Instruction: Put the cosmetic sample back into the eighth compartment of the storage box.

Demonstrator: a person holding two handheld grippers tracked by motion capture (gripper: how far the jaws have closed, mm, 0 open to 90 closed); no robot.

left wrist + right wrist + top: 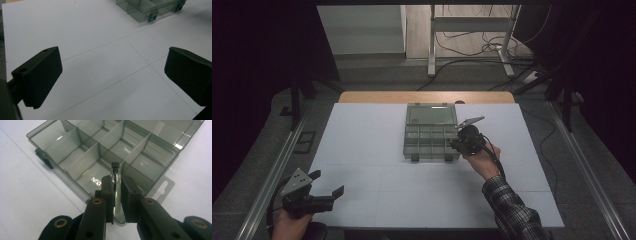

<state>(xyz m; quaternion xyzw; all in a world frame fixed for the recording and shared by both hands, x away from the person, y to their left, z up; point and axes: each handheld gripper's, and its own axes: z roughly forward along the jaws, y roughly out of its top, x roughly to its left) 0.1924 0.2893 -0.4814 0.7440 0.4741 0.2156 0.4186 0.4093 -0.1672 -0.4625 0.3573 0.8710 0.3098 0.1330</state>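
The right gripper (117, 182) pinches a small glass vial (116, 192) by its body, black cap (114, 166) poking past the jaw tips above the open compartment box (75, 147). It's light, slick, probably fragile, so a mid-body grip suits. The left gripper (112, 72) hangs spread wide, holding nothing.

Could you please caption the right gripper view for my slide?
Right gripper holding a small capped glass vial above an open compartment box.

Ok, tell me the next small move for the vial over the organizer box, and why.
Probably lower it into the compartment just below. The right hand-held gripper is shut on the small glass vial, black cap forward, above the open organizer box; the compartments look empty. The left hand-held gripper waits open.
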